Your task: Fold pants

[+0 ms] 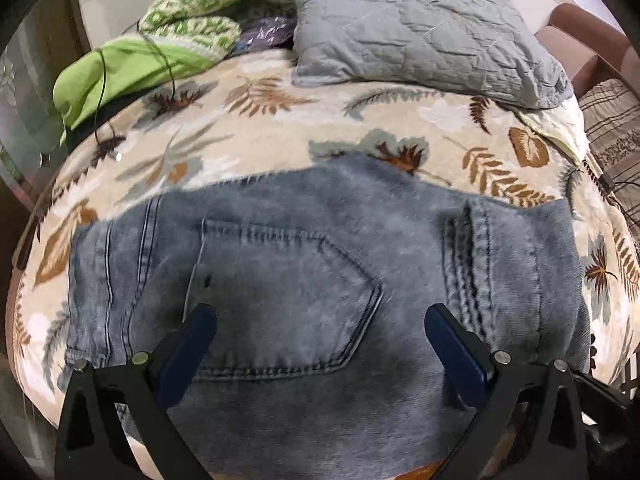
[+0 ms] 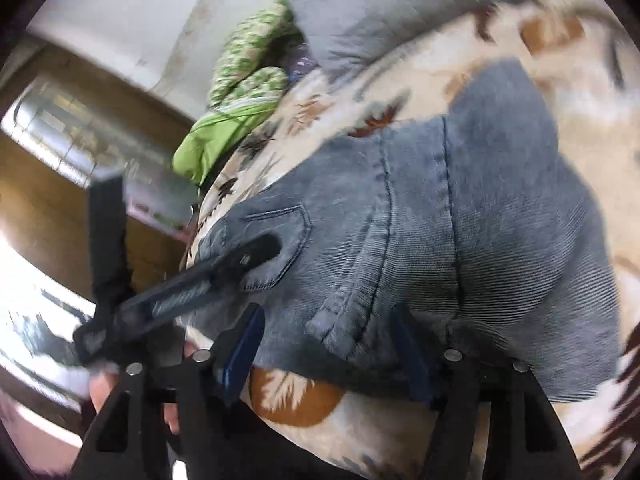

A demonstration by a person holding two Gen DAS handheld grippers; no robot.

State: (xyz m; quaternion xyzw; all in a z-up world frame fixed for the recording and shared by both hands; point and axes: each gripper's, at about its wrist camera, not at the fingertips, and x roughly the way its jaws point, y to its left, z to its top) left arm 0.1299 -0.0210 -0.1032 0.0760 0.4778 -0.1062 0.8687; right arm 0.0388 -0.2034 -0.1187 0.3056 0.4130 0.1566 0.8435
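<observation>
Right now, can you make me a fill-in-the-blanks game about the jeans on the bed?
1. The jeans are made of blue ____.
2. The blanket under them has a ____ pattern.
3. The pillow at the far end is ____ in colour.
4. The left gripper has its fingers spread over a back ____ of the jeans.

Missing words: denim; leaf; grey; pocket

The jeans (image 1: pixel 320 280) ran below the left jaws and out past the bottom edge; in the right wrist view motion blur smeared the pillow (image 2: pixel 400 4) far beyond the jaws; the bedspread (image 2: pixel 580 120) lost its pattern; the jeans hid one right fingertip.
</observation>
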